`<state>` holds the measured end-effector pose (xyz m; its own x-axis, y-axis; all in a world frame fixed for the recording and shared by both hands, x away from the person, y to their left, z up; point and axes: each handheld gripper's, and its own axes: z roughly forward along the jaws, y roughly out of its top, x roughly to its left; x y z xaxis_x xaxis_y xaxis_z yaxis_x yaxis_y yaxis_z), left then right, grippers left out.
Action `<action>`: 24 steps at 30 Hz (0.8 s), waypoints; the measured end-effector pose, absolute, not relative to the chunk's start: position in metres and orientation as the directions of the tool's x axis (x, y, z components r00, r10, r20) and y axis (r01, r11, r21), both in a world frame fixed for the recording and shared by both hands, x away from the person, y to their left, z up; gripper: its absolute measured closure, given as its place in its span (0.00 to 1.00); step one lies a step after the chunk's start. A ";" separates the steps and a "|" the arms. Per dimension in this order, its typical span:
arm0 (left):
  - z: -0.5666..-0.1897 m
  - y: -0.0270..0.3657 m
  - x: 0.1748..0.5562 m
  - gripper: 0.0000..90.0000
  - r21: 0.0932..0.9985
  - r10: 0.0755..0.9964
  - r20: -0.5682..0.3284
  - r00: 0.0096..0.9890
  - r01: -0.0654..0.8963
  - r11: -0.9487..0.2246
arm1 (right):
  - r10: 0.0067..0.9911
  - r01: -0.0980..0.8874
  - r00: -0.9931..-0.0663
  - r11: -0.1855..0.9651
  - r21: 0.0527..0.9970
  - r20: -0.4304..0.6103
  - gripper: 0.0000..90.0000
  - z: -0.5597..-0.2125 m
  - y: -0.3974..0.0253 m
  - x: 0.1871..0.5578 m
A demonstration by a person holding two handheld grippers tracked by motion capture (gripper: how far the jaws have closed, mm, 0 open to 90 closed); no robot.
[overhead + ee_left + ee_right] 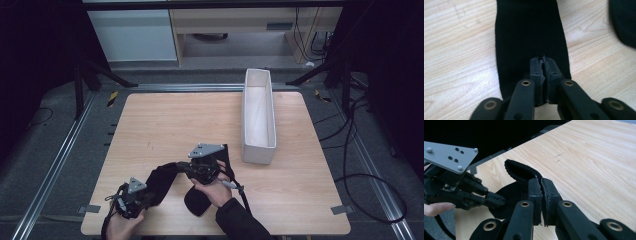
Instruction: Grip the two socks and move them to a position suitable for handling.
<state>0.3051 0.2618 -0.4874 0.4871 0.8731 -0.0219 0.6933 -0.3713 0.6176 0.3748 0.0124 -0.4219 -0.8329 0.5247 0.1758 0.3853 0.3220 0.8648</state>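
While both tools engage it, the long black knitted fabric sock (165, 181) lies draped across the near edge of the light wooden worktop (200, 120). Left hand-held gripper (543, 62) is clamped on one end; right hand-held gripper (541, 185) is pinched on the lifted ribbed cuff.

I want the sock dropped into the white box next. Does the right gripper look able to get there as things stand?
Probably yes. The table between the right gripper and the white box lies bare, and the box is open on top. But the left gripper also clamps the black sock, so it must release or follow.
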 end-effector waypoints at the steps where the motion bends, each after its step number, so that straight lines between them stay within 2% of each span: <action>1: -0.487 0.262 0.305 0.96 0.618 0.873 -0.022 0.487 0.693 -0.371 | 0.525 0.385 -0.833 0.322 0.865 0.176 0.97 -0.422 0.012 0.375; 4: -0.483 0.268 0.300 0.97 0.630 0.855 -0.045 0.517 0.678 -0.377 | 0.545 0.373 -0.823 0.312 0.874 0.157 0.97 -0.422 0.015 0.380; 8: -0.481 0.273 0.300 0.97 0.633 0.832 -0.021 0.554 0.651 -0.418 | 0.584 0.366 -0.801 0.307 0.879 0.129 0.97 -0.430 0.023 0.396; 20: -0.486 0.280 0.308 0.96 0.619 0.825 0.003 0.564 0.647 -0.445 | 0.712 0.431 -0.701 0.378 0.820 0.041 0.96 -0.463 0.041 0.454; 24: -0.487 0.279 0.308 0.96 0.621 0.825 0.009 0.564 0.644 -0.447 | 0.732 0.452 -0.681 0.392 0.801 0.026 0.95 -0.469 0.044 0.463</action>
